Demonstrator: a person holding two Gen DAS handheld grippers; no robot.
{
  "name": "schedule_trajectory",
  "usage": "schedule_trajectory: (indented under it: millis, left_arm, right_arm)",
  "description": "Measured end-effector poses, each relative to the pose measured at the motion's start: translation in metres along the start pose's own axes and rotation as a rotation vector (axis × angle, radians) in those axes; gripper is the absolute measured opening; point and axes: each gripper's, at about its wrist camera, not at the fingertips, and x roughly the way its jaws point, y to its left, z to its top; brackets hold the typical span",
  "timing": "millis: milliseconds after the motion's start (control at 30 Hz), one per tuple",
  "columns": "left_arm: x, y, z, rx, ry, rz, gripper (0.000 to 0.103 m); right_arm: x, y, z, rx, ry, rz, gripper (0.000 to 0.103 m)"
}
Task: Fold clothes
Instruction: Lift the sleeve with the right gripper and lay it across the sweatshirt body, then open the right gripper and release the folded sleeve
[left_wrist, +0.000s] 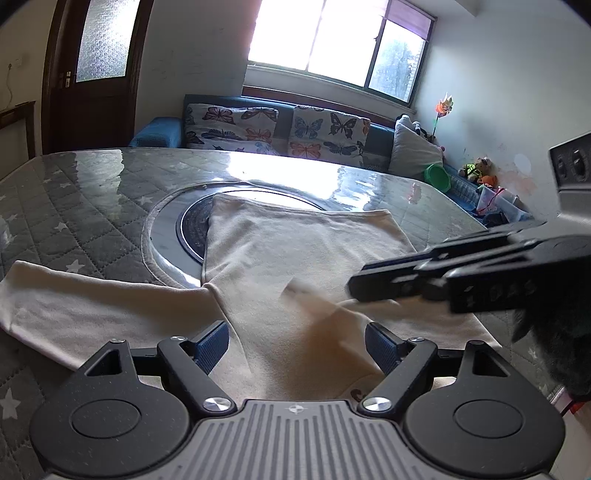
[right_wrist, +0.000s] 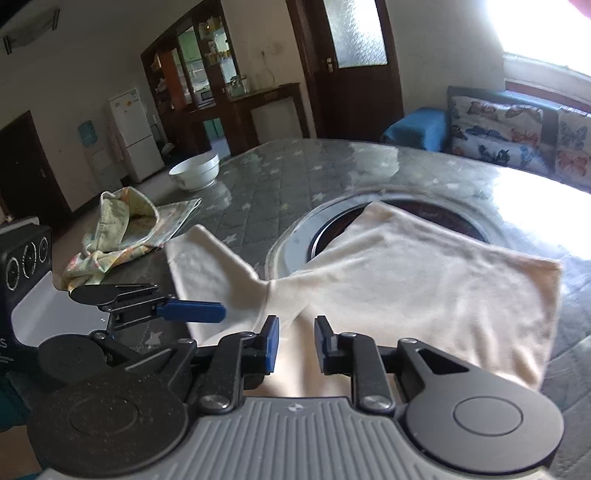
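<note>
A cream long-sleeved garment (left_wrist: 295, 240) (right_wrist: 424, 266) lies spread on the table, one sleeve (left_wrist: 92, 302) stretched out to the left. My left gripper (left_wrist: 295, 336) is open wide and low over the garment's near part, nothing between its pads. My right gripper (right_wrist: 297, 343) hangs over the garment's near middle with a narrow gap between its blue pads; they press on nothing. In the left wrist view the right gripper (left_wrist: 365, 286) comes in from the right, with a blurred flap of cloth (left_wrist: 310, 295) just beside its tips. The left gripper's blue finger (right_wrist: 192, 310) shows beside the sleeve.
The table (left_wrist: 92, 192) has a grey quilted star cover under glass and a round inset plate (left_wrist: 173, 229), partly under the garment. A crumpled floral cloth (right_wrist: 122, 229) and a white bowl (right_wrist: 195, 171) sit at its far left. A sofa with butterfly cushions (left_wrist: 273, 129) stands behind.
</note>
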Motion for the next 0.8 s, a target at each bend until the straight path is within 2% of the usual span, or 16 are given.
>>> schedule_trajectory:
  millis: [167,233,400,467,500,633,800]
  left_arm:
    - [-0.001,-0.006,0.005,0.003,-0.018,-0.003,0.082]
    - [0.000,-0.010,0.006,0.007,-0.029,-0.015,0.081]
    - [0.013,-0.023,0.009,0.040,-0.009,-0.069,0.062]
    - [0.020,-0.027,0.009,0.050,0.006,-0.082,0.058]
    - [0.023,-0.028,0.009,0.053,0.013,-0.089,0.052]
    - [0.034,-0.032,0.012,0.060,0.025,-0.113,0.048]
    - [0.046,-0.030,0.010,0.072,0.058,-0.071,0.038]
  right_arm:
    - [-0.024,-0.017,-0.003,-0.019,0.004,-0.069,0.020]
    - [-0.035,-0.034,-0.013,-0.013,0.029,-0.131,0.020]
    - [-0.048,-0.059,-0.040,0.011,0.084,-0.218,0.020]
    - [-0.050,-0.063,-0.047,0.006,0.088,-0.239,0.020]
    - [-0.050,-0.065,-0.050,0.005,0.083,-0.246,0.020]
    - [-0.047,-0.070,-0.050,0.006,0.048,-0.246,0.020]
    - [-0.029,-0.080,-0.052,0.013,0.048,-0.246,0.019]
